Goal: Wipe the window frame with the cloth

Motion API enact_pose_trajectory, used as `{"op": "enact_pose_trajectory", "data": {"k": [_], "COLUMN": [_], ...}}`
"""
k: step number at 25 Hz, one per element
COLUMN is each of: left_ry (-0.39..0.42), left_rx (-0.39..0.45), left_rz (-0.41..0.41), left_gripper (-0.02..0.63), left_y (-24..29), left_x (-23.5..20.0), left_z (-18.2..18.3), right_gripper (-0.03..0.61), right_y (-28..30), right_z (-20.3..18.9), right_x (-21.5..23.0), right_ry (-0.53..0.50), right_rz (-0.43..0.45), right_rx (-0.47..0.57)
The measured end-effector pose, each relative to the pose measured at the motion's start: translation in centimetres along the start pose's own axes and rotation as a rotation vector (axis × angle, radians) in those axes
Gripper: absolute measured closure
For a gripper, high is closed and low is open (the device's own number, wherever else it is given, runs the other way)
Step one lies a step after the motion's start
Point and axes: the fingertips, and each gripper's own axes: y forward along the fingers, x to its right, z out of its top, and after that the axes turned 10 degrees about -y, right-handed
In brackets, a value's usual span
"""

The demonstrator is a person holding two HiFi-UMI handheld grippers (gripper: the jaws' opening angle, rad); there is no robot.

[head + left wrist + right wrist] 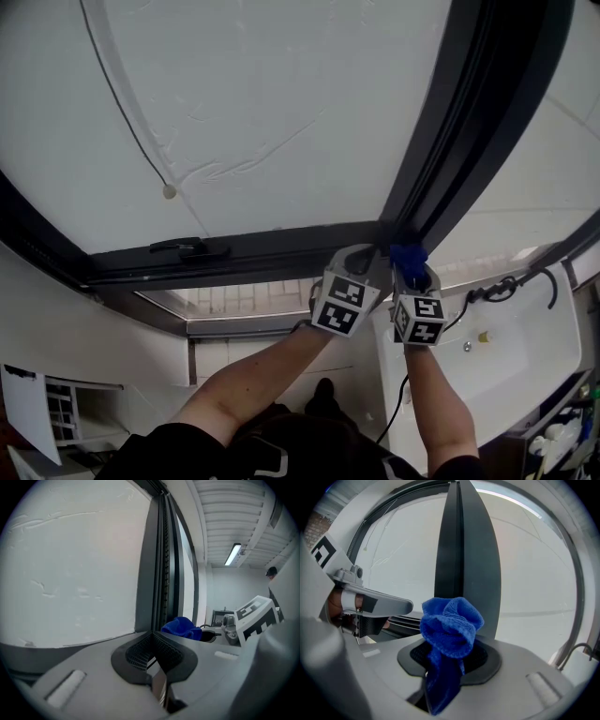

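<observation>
blue fuzzy cloth [451, 625] bunched, clamped in right tool [449, 654], left tool [153, 649] closed empty, dark window frame [461, 550]

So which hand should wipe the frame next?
The right one. The right gripper is shut on the cloth, and the cloth is already up at the frame. The left gripper is shut with nothing in it, so it has nothing to wipe with.
</observation>
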Motion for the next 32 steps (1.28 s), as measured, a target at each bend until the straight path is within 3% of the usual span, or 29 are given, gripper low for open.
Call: {"op": "enact_pose_trajectory", "data": {"k": [5, 19, 32], "left_ry": [-0.009, -0.029, -0.008], "left_rx": [-0.016, -0.054, -0.058], "left_rz": [-0.001, -0.020, 0.057], "left_gripper": [0.623, 0.623, 0.623], "left_y": [0.3, -1.6, -3.7], "left_x": [0.2, 1.5, -1.7], "left_z": [-0.9, -2.8, -3.6], "right_gripper": [0.436, 0.436, 0.436], "right_y": [0.2, -3.3, 0.3], "right_z": [-0.4, -2.7, -2.3], "right_x": [-0.1, 0.2, -2.5], "right_ry": [-0.024, 0.033, -0.014], "right_rz": [0.008, -0.013, 0.093], "right_rx": [-0.004, -0.049, -0.056]}}
